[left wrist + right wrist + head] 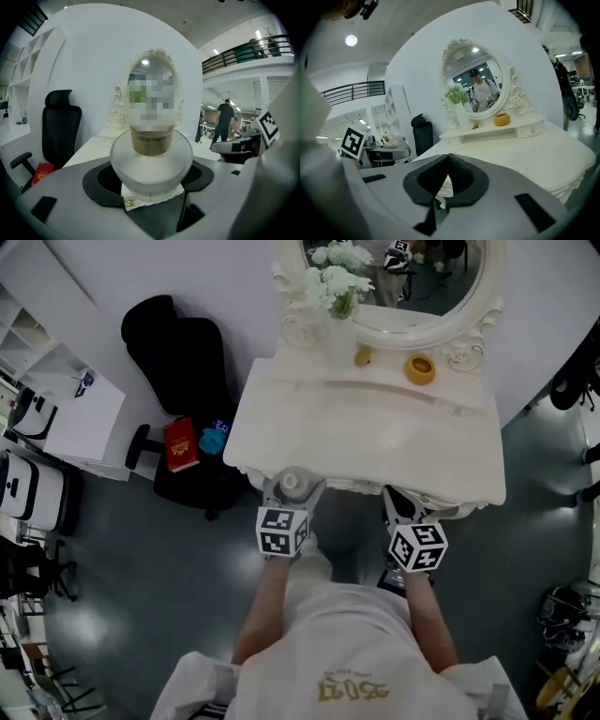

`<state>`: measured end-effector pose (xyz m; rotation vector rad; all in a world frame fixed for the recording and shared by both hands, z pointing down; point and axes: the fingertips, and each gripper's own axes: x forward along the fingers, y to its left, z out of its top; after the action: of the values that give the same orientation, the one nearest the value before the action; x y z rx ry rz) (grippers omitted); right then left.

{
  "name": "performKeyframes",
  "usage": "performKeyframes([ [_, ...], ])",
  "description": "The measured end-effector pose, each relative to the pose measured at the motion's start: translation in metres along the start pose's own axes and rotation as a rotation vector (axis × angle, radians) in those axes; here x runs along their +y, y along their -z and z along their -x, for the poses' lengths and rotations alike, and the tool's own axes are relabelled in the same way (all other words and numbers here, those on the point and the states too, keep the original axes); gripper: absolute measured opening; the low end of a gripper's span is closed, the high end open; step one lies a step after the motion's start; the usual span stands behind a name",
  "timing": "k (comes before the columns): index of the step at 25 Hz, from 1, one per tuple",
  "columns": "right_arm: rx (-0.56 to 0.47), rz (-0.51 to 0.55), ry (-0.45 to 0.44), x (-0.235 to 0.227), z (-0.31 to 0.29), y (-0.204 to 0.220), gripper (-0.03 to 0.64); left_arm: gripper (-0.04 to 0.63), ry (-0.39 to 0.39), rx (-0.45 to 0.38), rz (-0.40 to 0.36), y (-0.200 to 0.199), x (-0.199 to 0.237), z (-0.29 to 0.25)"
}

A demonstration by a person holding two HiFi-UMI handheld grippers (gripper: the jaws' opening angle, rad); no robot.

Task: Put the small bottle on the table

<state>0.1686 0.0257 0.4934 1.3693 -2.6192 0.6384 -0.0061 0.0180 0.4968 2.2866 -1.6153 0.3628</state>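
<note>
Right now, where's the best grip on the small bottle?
The frosted round body, from the side, jaws level. The small bottle stands upright, and its belly seats snugly between the jaws; the gold neck above is narrower. The left claw grips it that way.

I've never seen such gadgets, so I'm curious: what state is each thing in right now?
left gripper: shut on the small bottle
small bottle: upright, at the table's front edge
right gripper: shut, empty
vase: upright, holding flowers
yellow pot: upright
</note>
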Motion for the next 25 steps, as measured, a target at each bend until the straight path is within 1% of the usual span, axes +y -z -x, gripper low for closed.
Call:
performKeyframes([
  [3, 0.030, -0.008, 0.024, 0.005, -0.037, -0.001, 0.012, 0.347, 0.022, 0.023, -0.011, -0.005, 0.030, -0.019],
  [8, 0.054, -0.018, 0.036, 0.025, -0.107, -0.006, 0.012, 0.347, 0.055, 0.053, -0.036, -0.013, 0.091, -0.045],
  [11, 0.062, -0.011, 0.042, 0.040, -0.141, -0.008, 0.012, 0.347, 0.072, 0.068, -0.029, -0.013, 0.125, -0.055],
  [14, 0.061, 0.021, 0.056, 0.051, -0.166, -0.015, 0.012, 0.347, 0.080, 0.075, -0.010, -0.013, 0.153, -0.063],
  [19, 0.061, 0.045, 0.073, 0.058, -0.184, -0.025, 0.012, 0.347, 0.101, 0.080, 0.020, -0.007, 0.175, -0.070],
  [25, 0.039, 0.040, 0.100, 0.050, -0.191, -0.039, 0.012, 0.347, 0.127, 0.079, 0.017, -0.013, 0.180, -0.084],
])
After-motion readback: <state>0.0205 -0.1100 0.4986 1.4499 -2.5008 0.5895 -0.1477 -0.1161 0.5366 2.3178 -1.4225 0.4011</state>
